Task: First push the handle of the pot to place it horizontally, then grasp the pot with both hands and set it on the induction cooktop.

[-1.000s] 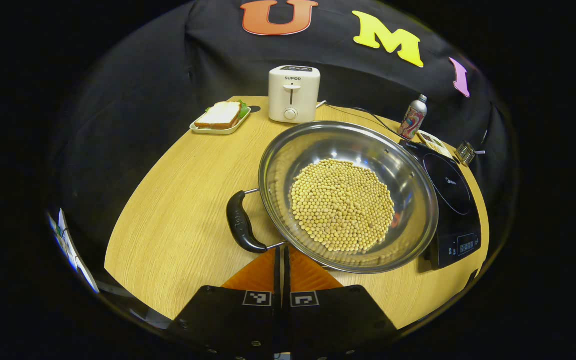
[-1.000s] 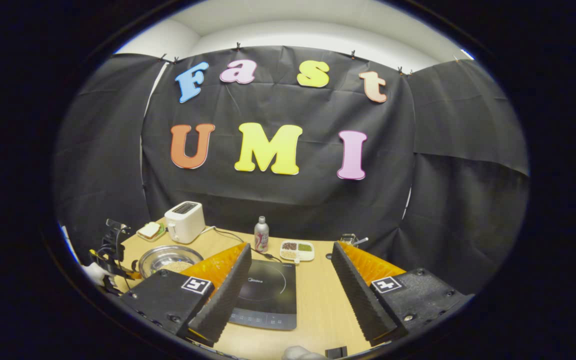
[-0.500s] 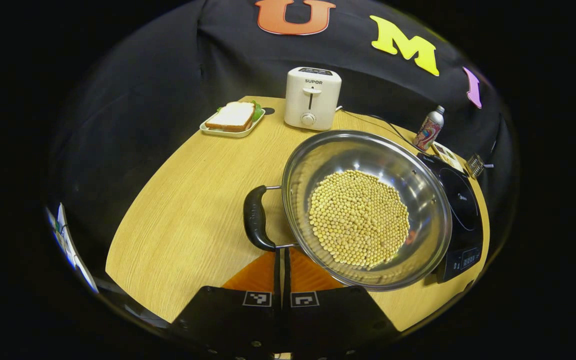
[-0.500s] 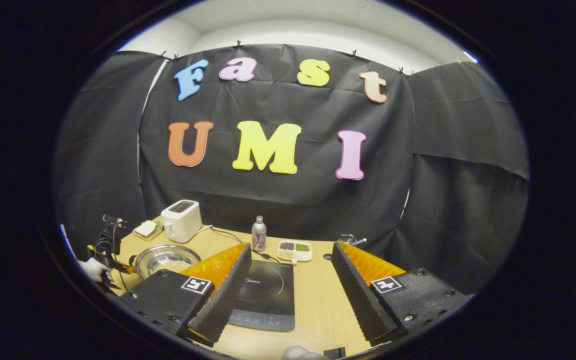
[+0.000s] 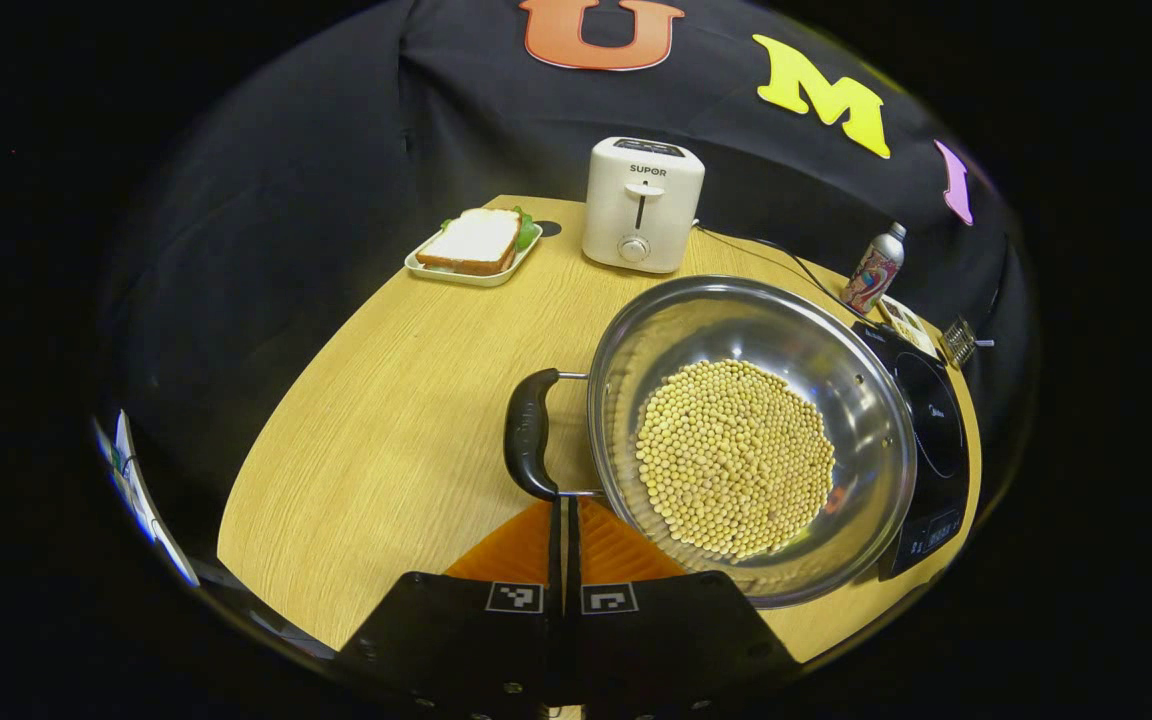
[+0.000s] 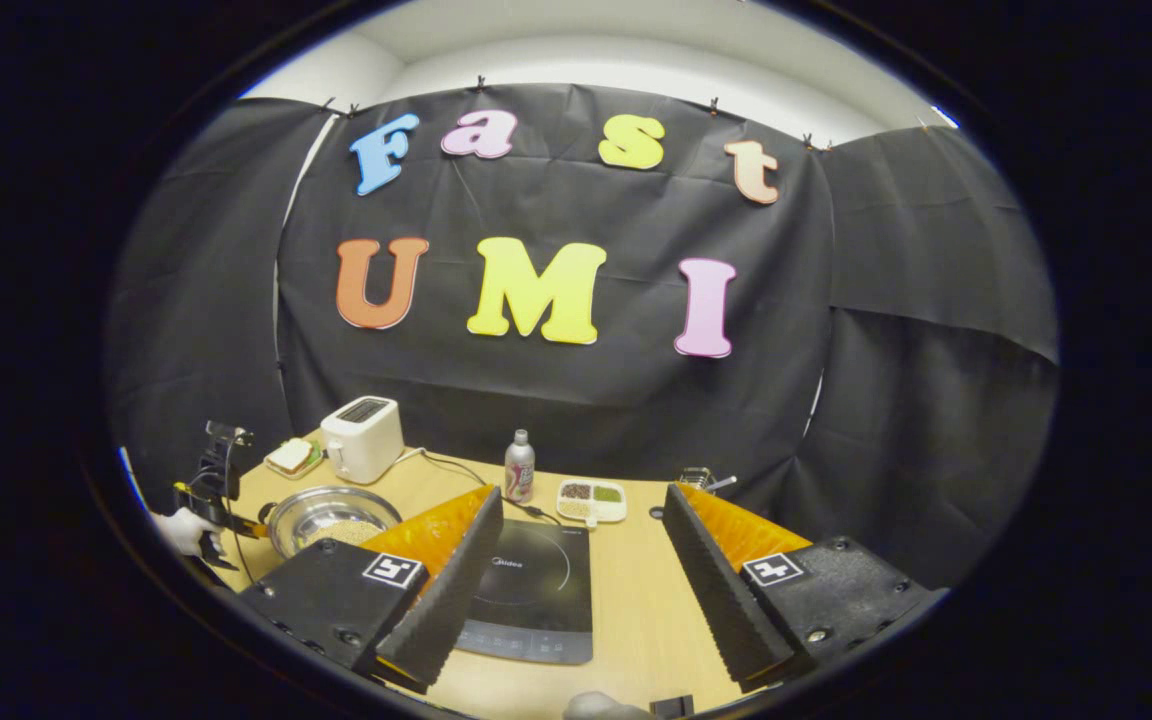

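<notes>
On the wooden table [image 5: 376, 400], the bean-filled pot [image 5: 751, 440] sits just beside the induction cooktop [image 6: 531, 590]. My left gripper [image 5: 564, 520], fingers pressed together, touches the pot's black handle [image 5: 528, 432]; I should nudge gently, low against the handle's end. My right gripper [image 6: 581, 560] hangs wide open above the cooktop.

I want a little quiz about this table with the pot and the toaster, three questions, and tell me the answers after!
1. True or false: the pot sits on the induction cooktop.
2. Which gripper has its fingers spread wide apart? A) left gripper B) right gripper
3. Fill in: the small tray left of the toaster holds a ____.

Key
1. False. It rests on the wooden table, beside the cooktop.
2. B. The left gripper's fingers are closed together, their tips at the pot's black handle.
3. Sandwich.
</notes>
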